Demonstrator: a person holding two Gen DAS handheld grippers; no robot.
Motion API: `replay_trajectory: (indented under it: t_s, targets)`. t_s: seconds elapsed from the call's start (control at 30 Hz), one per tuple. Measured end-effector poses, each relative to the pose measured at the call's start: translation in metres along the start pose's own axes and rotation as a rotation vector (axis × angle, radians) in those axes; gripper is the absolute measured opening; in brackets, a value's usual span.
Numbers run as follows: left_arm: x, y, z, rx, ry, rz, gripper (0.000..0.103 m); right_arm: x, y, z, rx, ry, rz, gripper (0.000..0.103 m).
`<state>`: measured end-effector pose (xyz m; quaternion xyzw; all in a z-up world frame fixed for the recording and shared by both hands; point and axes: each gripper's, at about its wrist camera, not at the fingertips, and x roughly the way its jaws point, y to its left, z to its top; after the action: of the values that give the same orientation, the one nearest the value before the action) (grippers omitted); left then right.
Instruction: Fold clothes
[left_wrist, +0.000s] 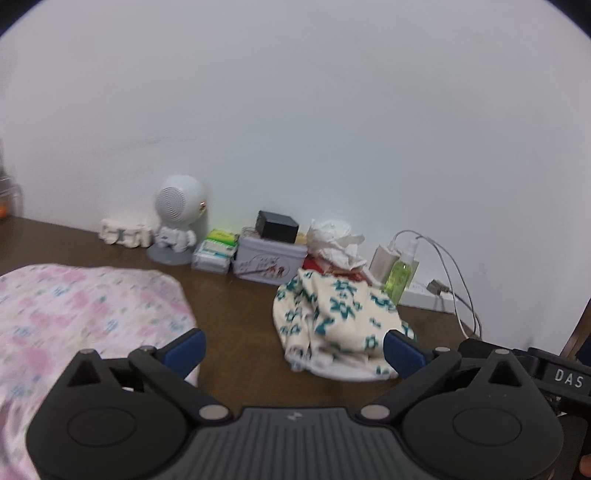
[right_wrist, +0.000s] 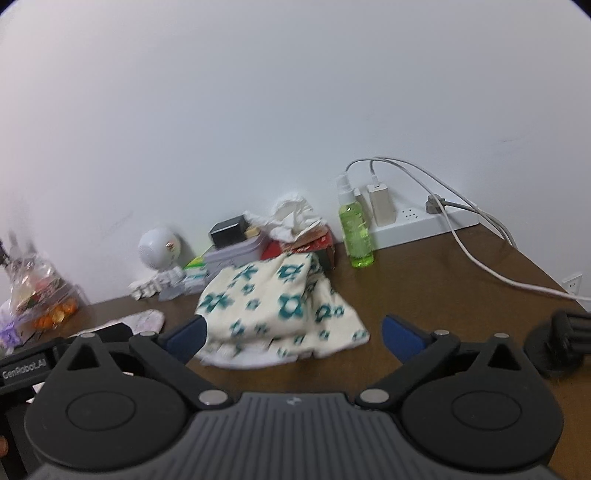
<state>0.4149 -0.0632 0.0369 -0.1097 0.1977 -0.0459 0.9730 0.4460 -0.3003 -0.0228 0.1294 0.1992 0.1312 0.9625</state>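
Brown table (left_wrist: 240, 332), pink cloth (left_wrist: 81, 317), patterned cloth (left_wrist: 332, 325)

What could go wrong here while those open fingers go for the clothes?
The cream garment with teal flowers lies bunched against the red box, close to the green bottle; tugging it could tip the bottle. The white cables trail across the table and might snag the right gripper.

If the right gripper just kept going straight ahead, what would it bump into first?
Probably the cream cloth with teal flowers. The right gripper is open and holds nothing, and that crumpled cloth lies on the brown table just ahead, a bit left of centre. Depth is hard to judge, so it might skim past its right edge.
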Motion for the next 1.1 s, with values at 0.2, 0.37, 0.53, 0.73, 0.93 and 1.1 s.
replay_trajectory:
  t_s: [0.2,0.37,0.53,0.73,0.93,1.1]
  targets:
    - [-0.040,0.010,-0.021,-0.008,0.014,0.047,0.103,-0.036,0.019,-0.018,-0.050,-0.015,-0.005,0.103]
    - [-0.083,0.014,-0.033,-0.007,0.009,0.074,0.103,-0.067,0.035,-0.032,-0.088,-0.027,-0.007,0.103]
    - [-0.130,0.013,-0.044,0.019,-0.025,0.075,0.103,-0.105,0.053,-0.048,-0.106,-0.020,-0.011,0.103]
    - [-0.190,0.006,-0.062,0.059,-0.030,0.043,0.103,-0.161,0.075,-0.074,-0.157,-0.029,-0.049,0.103]
    - [-0.251,-0.006,-0.087,0.130,-0.025,0.024,0.103,-0.221,0.095,-0.103,-0.192,-0.043,-0.032,0.103]
    - [-0.295,-0.011,-0.115,0.181,-0.030,0.034,0.103,-0.264,0.114,-0.125,-0.171,-0.039,-0.016,0.103]
